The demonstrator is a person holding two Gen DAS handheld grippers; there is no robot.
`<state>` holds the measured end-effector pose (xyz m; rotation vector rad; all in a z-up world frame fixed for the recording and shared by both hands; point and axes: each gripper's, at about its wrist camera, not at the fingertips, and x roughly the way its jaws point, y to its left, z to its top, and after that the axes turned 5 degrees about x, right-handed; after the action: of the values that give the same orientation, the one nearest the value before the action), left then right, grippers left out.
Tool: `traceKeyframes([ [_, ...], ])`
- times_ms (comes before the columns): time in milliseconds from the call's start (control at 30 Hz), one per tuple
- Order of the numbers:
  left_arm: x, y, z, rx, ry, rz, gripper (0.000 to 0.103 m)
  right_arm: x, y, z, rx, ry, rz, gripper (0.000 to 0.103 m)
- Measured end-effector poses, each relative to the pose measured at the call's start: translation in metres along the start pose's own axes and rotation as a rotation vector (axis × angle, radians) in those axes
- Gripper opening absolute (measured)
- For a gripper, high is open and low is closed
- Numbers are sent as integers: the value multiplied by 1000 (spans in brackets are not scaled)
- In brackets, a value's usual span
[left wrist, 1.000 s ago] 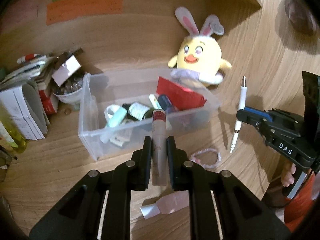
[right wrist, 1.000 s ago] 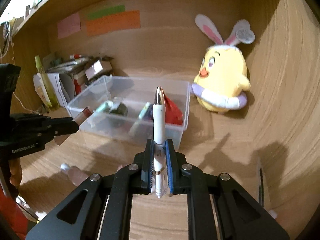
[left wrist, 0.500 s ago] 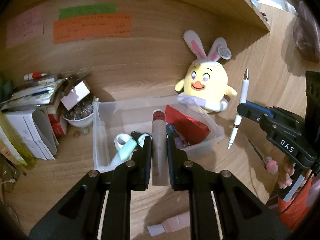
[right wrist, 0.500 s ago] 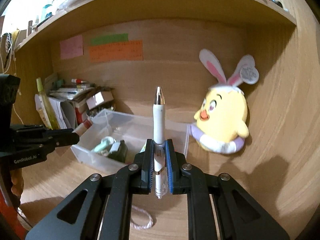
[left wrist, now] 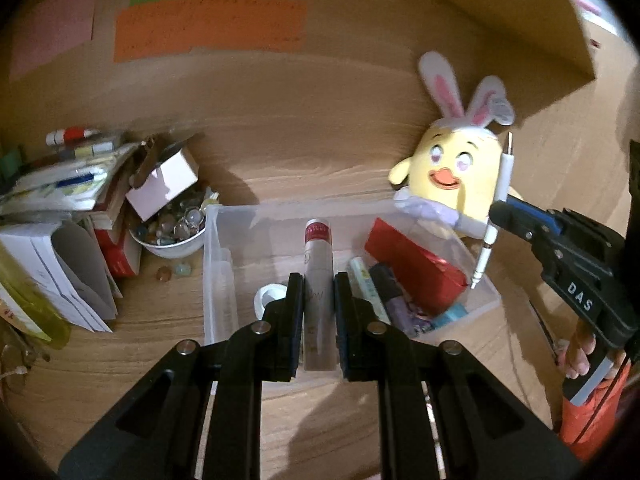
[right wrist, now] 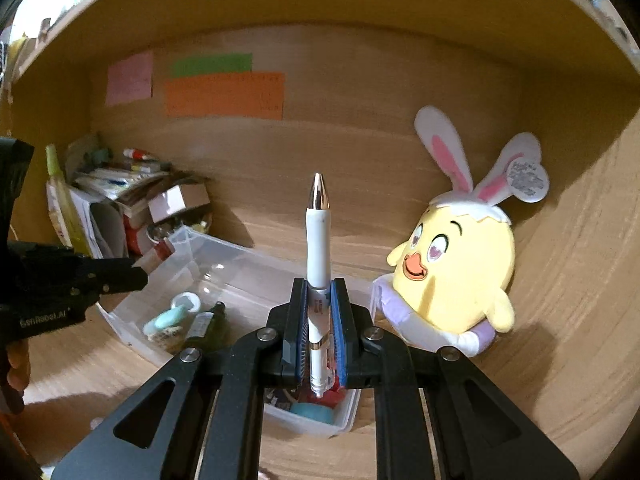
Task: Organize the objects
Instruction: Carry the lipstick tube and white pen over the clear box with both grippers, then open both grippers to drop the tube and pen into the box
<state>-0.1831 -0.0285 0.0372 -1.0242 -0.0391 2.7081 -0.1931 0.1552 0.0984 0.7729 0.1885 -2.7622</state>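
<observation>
My left gripper (left wrist: pixel 318 280) is shut on a pale tube with a red cap (left wrist: pixel 317 264), held above the near side of a clear plastic bin (left wrist: pixel 218 276). The bin holds a red packet (left wrist: pixel 412 266), a tape roll and small bottles. My right gripper (right wrist: pixel 319 286) is shut on a white pen (right wrist: pixel 318 240) with a shiny tip pointing up and away, above the bin's right end (right wrist: pixel 344 416). In the left wrist view the right gripper (left wrist: pixel 500 214) appears at the right with the pen (left wrist: pixel 498 208). The left gripper (right wrist: pixel 136 276) shows at the left of the right wrist view.
A yellow chick plush with bunny ears (right wrist: pixel 456 272) sits right of the bin against the wooden back wall. A white bowl of glass beads (left wrist: pixel 172 236), a small box and stacked papers (left wrist: pixel 60 264) crowd the left. Coloured notes (left wrist: pixel 208 28) hang on the wall under a shelf.
Both grippers have moved forward and slightly up towards the bin, each still holding its item. The bin and plush now look nearer, and the pink loop and packet on the desk have left view.
</observation>
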Motion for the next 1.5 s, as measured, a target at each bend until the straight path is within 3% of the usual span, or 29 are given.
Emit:
traceKeyframes([
  [333,36,10,-6,-8,71,17,14,45,14,-10,-72,97,42,10],
  [633,45,12,-12,-12,99,-14,14,77,29,-27,-99,206,94,10],
  [900,44,11,-14,-11,101,-11,14,86,36,-33,-102,248,123,11],
  [1067,39,10,-16,-5,95,-17,16,82,36,-32,-91,234,118,33],
  [1167,32,7,-15,1,79,-19,21,75,37,-31,-90,222,118,35],
  [1500,1,-7,-16,33,5,2,58,40,33,-27,-68,159,108,62],
])
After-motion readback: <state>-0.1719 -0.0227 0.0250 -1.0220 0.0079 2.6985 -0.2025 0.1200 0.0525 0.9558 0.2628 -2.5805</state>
